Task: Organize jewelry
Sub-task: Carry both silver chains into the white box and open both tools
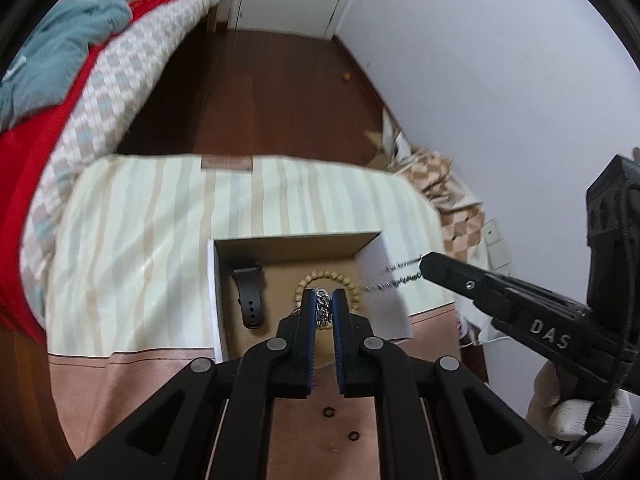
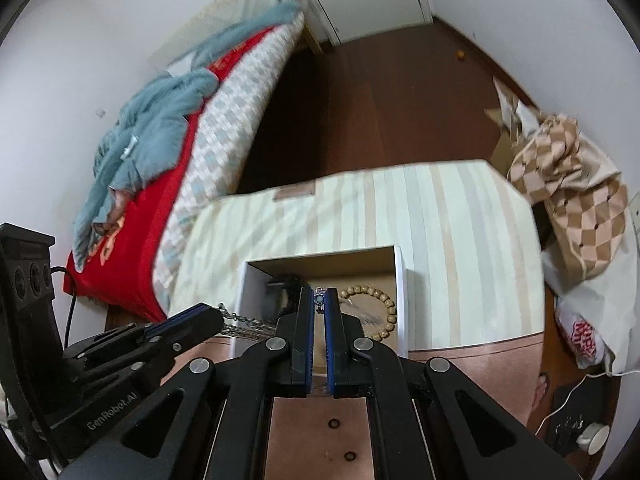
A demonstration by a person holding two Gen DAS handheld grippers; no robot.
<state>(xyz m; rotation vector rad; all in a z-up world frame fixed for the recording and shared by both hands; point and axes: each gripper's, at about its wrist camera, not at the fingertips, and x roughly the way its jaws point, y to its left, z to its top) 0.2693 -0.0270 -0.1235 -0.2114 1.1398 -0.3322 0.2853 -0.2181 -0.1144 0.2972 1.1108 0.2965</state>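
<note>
Left tool [image 1: 323, 304] clamps chain [image 1: 322, 309]; right tool [image 2: 319, 300] clamps pendant [image 2: 319, 299]. Risk: chain snagging box [image 2: 400, 280] rim at 9 o'clock.

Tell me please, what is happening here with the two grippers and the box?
A person is putting jewelry into an open box on a striped cloth. The left gripper and right gripper each pinch one end of a silver chain above it. A bead bracelet and a black watch strap lie inside.

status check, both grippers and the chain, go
Left gripper shut on silver chain. Right gripper shut on its other end, chain strung above box. Bead bracelet, watch already inside.
</note>
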